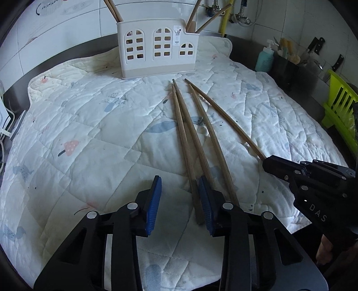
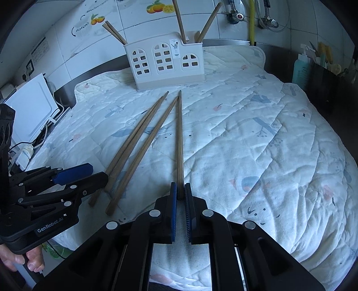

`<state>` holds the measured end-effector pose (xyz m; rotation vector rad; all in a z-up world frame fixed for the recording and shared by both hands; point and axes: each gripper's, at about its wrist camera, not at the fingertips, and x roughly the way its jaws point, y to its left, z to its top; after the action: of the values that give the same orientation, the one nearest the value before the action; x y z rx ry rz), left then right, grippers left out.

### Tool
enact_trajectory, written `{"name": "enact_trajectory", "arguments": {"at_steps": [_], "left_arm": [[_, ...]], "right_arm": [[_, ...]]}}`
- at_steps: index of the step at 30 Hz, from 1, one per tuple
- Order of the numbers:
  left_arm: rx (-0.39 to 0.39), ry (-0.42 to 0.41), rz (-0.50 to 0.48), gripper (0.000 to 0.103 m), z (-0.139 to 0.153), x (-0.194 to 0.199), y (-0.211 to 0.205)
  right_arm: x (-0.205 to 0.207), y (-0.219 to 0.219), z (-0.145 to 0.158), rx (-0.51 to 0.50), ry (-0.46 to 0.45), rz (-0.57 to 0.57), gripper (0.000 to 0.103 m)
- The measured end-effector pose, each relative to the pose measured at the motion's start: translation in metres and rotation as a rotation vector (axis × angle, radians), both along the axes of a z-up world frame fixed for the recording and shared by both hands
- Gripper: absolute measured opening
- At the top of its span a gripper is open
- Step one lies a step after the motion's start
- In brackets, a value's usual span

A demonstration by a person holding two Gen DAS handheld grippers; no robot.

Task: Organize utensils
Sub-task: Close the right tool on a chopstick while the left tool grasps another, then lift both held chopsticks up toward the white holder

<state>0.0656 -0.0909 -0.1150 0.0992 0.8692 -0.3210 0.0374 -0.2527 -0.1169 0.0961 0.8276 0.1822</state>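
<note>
Several long wooden chopsticks lie on a white quilted mat (image 1: 89, 125), tips toward a white house-shaped utensil holder (image 1: 156, 51) that also shows in the right wrist view (image 2: 165, 62). My right gripper (image 2: 180, 190) is shut on the thick end of the rightmost chopstick (image 2: 179, 138), which rests low over the mat; in the left wrist view that gripper (image 1: 268, 164) clamps the same chopstick (image 1: 226, 116). My left gripper (image 1: 180, 194) is open, its right finger beside the thick ends of the left pair of chopsticks (image 1: 185, 143). It also shows in the right wrist view (image 2: 89, 173).
The holder has several chopsticks standing in it (image 2: 179, 20). A blue soap bottle (image 1: 265, 57), a black bin with knives (image 1: 288, 67) and a green rack (image 1: 340, 100) stand at the right. A white board and cables (image 2: 29, 112) lie off the mat's left.
</note>
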Motion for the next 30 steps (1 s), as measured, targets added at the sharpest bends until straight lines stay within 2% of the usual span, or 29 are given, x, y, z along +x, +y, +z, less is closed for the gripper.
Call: {"name": "enact_trajectory", "arguments": {"at_steps": [8, 13, 15, 21, 24, 30], "left_arm": [[0.022, -0.020, 0.004, 0.030, -0.004, 0.003, -0.008], [0.011, -0.037, 0.006, 0.017, -0.004, 0.005, -0.005], [-0.006, -0.037, -0.004, 0.007, -0.002, 0.005, -0.002], [-0.080, -0.031, -0.009, 0.006, 0.002, 0.007, 0.011], [-0.085, -0.042, -0.010, 0.006, 0.003, 0.007, 0.015], [-0.121, -0.007, -0.026, 0.006, -0.005, 0.009, 0.019]], "right_arm": [[0.001, 0.001, -0.001, 0.012, -0.007, -0.004, 0.007], [0.004, 0.001, -0.002, 0.017, -0.014, 0.001, 0.007], [0.004, 0.001, -0.001, 0.016, -0.016, 0.000, 0.007], [-0.003, -0.001, 0.014, 0.003, -0.060, -0.005, 0.007], [-0.007, -0.002, 0.026, -0.007, -0.093, -0.007, 0.007], [-0.010, -0.002, 0.046, -0.022, -0.143, -0.006, 0.007]]}}
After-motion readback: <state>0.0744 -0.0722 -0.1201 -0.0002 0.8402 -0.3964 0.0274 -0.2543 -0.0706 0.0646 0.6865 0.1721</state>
